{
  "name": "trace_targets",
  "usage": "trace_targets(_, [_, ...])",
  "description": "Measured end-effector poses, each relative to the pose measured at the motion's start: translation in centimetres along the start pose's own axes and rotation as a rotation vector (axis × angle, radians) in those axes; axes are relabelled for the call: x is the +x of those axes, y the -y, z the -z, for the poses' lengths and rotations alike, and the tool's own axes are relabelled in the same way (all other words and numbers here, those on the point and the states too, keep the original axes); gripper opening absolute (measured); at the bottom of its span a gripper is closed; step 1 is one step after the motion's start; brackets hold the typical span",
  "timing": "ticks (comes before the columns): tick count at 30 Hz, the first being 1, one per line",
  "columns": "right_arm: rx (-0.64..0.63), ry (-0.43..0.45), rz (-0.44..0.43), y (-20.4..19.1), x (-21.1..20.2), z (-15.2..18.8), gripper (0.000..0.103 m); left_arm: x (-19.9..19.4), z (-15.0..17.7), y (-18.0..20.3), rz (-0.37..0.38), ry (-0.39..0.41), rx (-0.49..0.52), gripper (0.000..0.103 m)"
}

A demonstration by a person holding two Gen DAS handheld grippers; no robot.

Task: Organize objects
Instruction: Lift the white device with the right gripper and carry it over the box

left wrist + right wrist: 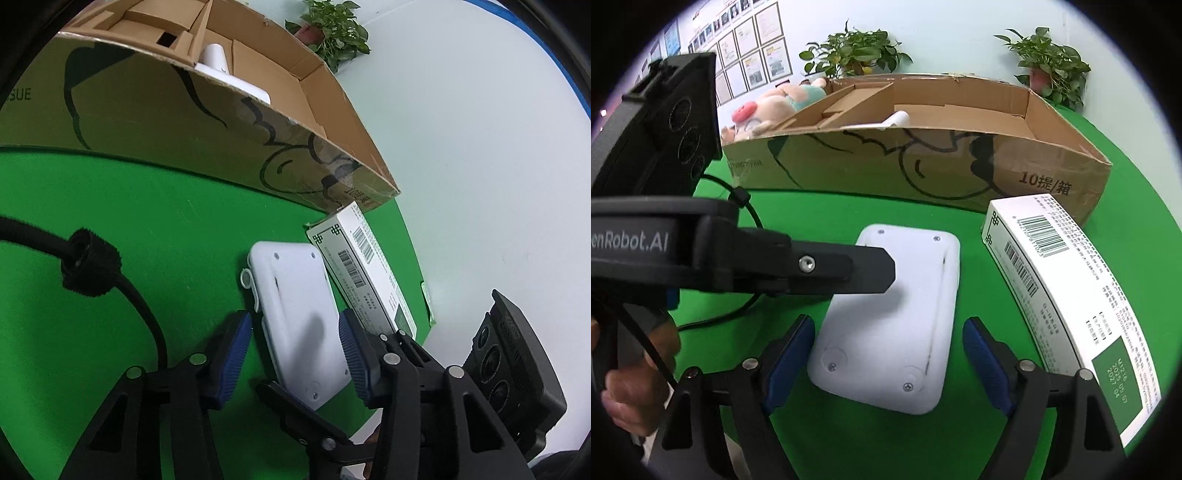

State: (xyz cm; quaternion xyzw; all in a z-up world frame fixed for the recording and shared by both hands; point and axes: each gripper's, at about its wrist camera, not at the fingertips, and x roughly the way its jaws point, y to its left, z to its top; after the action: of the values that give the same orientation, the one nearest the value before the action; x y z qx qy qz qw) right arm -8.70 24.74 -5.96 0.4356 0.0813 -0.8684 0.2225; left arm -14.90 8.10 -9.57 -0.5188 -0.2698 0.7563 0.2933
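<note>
Left gripper straddles the white plastic device on the green mat, pad contact unclear. Right gripper spread around its near end, clear gaps. Barcoded white carton at 3 o'clock, cardboard box at 12.

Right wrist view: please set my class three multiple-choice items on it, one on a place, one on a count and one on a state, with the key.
1. Where is the barcoded carton?
A held in the air
B on the green mat, right of the white device
C on top of the white device

2. How many potted plants stand behind the cardboard box?
A one
B two
C four

3. How is the right claw?
A open, astride the white device
B shut on a cup
C shut on a spoon

Key:
1 B, it lies beside the device on the mat.
2 B, two leafy pots show there.
3 A, green shows between each finger and the device.
</note>
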Motion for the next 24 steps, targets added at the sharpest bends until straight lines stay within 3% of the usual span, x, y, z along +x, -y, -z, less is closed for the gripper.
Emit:
trace_targets(2, [-0.023,-0.004,0.017,-0.3,-0.2,0.3,0.072,0.3,0.3,0.0,0.012,-0.011,-0.008,0.04])
trace_targets(5, [-0.029,-0.01,0.025,-0.5,-0.6,0.9,0.069,0.3,1.0,-0.1,0.023,-0.011,-0.015,0.038])
trace_targets(13, [-0.024,-0.036,0.034,-0.8,-1.8,2.6,0.068,0.3,2.2,0.0,0.016,-0.036,-0.01,0.026])
trace_targets(20, [-0.001,-0.053,0.03,-1.5,-2.3,3.1,0.068,0.1,3.3,0.3,-0.015,-0.042,-0.001,0.024])
trace_targets(24, [0.005,-0.041,0.014,-2.3,-2.4,2.7,0.068,-1.5,3.0,0.5,-0.036,-0.004,0.006,0.022])
